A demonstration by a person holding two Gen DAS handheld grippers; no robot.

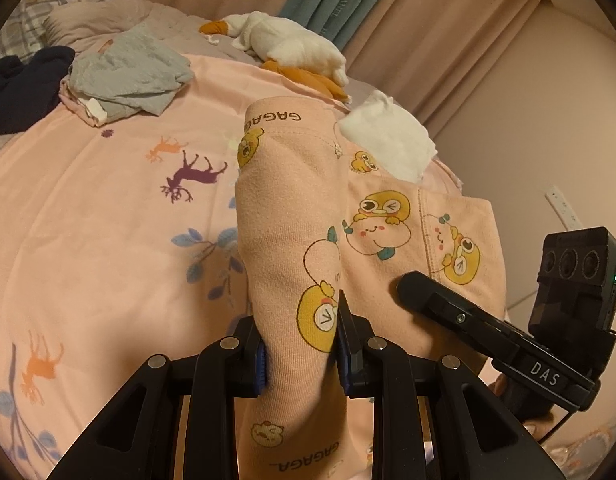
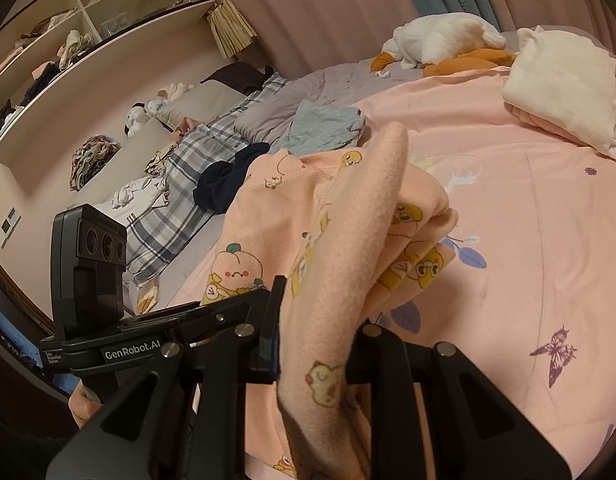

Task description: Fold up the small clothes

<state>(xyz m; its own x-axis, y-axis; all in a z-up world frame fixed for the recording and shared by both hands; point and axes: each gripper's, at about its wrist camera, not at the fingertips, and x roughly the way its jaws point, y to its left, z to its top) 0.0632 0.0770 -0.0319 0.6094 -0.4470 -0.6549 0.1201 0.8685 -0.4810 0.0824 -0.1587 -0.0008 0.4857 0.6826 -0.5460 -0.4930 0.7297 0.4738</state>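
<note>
1. On the far left of the bed [image 1: 88, 240] lay a dark navy garment [image 1: 24, 84] and a grey folded garment [image 1: 128, 72], well apart from the work.
2. The left gripper [image 1: 300, 344] was clenched on a raised fold of the pink printed garment [image 1: 292, 208]. The cloth stood up between its fingers and fell forward over the bed.
3. The right gripper [image 2: 315, 344] also grasped the same pink printed garment [image 2: 347, 220], holding a thick bunched edge with the fleecy inner side turned outward.
4. The garment was soft pink knit with yellow cartoon animals and the word "GAGAGA". Part of it lay flat on the bed and part hung lifted, so it was not yet a neat fold.
5. Risk, in my judgement: the right grip held several layers bunched together, so one layer could slip out and the fold would land crooked.
6. Another risk: if the two grippers pulled apart unevenly, the cloth could twist or wrinkle.
7. To the right, a white folded cloth [image 1: 387, 140] lay near the garment's far end, and a careless lay-down could push it.
</note>
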